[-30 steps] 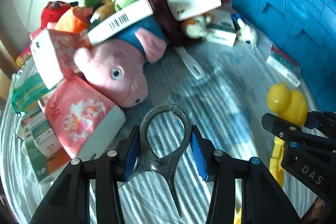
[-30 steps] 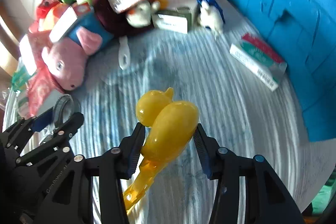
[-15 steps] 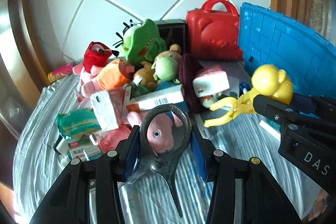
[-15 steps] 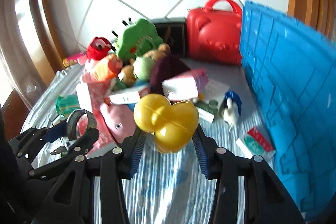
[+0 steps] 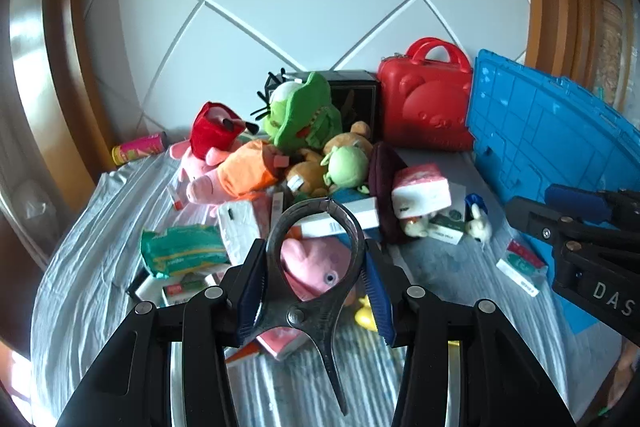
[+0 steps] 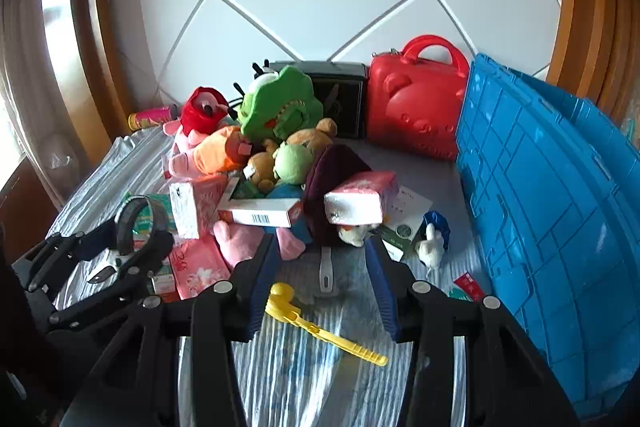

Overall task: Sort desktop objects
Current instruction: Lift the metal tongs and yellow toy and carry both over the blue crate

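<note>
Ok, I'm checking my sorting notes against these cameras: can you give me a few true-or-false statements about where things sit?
1. The left gripper has its jaws clamped on a dark looped tool. True.
2. The right gripper holds the yellow tongs. False: they lie on the striped cloth; the jaws are opening, with nothing between them.
3. The red case stands beside the blue crate. True.
4. The green plush lies alone near the grippers. False: it tops the pile at the back.
</note>
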Motion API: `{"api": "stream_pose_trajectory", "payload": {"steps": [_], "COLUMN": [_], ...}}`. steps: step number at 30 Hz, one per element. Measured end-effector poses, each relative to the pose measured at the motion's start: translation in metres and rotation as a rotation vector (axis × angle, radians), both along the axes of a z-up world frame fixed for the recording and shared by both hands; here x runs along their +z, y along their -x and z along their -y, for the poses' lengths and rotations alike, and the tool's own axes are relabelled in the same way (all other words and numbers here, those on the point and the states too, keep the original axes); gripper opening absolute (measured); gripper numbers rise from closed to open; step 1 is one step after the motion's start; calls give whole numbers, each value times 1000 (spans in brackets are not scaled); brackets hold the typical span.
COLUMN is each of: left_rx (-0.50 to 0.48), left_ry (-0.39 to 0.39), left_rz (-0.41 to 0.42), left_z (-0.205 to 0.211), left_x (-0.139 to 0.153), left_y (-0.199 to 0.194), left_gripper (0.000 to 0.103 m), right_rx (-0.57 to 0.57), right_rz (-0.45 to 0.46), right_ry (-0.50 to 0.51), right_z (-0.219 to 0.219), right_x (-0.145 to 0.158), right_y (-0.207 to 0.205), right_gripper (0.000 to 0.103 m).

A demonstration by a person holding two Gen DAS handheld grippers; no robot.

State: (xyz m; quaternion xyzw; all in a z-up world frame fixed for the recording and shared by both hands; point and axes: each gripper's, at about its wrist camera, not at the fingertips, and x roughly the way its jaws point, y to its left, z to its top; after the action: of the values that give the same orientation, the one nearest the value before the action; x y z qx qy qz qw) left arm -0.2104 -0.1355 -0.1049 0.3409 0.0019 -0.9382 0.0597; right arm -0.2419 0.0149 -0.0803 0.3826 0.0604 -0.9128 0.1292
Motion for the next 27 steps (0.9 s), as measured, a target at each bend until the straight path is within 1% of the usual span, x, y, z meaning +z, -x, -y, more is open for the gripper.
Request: {"api": "stream_pose_trajectory", "payload": {"steps": [2, 3, 4, 7, 11, 14, 18, 20, 23, 24, 25, 26, 27], "left_rx": [19, 35, 55, 121, 235, 334, 436, 462, 494, 501, 507, 513, 515], "left_ry": [-4, -5, -7, -13, 0, -15, -24, -32, -24, -27, -30, -33, -32], "left_rz": [46, 73, 99, 177, 265, 303, 333, 345, 360, 362, 364, 365, 360], "left_z": [4, 6, 7, 7, 4, 8, 12, 14, 16, 17, 18, 19, 19], "left_x": [-17, -28, -39, -74, -116, -137, -156, -162, -170, -170, -171, -172, -170], "left_y": [-1, -1, -1, -1, -7, -14, -24, -28, -31, -32, -32, -33, -34], "left_gripper": [46, 46, 46, 46, 46, 46, 46, 46, 46, 46, 46, 46, 46], "right_rx": [5, 26, 48, 143, 303, 427, 537, 574, 606, 607, 608, 613, 616], "right_rz": [59, 99, 140, 233, 311, 319, 312, 314, 326, 333, 340, 329, 336], "right_ry": [-9, -15, -22, -31, -88, -144, -179, -186, -195, -204, -213, -213, -193], "right_z": [-3, -2, -1, 8, 27, 44, 60, 67, 76, 78, 80, 80, 80], "right_x": [-27, -45, -63, -108, -159, -182, -197, -205, -220, -225, -230, -229, -227], "right_y": [7, 11, 15, 22, 27, 30, 34, 36, 39, 39, 39, 37, 37], "right_gripper": [65, 68, 70, 70, 70, 70, 70, 74, 74, 72, 64, 54, 54]}}
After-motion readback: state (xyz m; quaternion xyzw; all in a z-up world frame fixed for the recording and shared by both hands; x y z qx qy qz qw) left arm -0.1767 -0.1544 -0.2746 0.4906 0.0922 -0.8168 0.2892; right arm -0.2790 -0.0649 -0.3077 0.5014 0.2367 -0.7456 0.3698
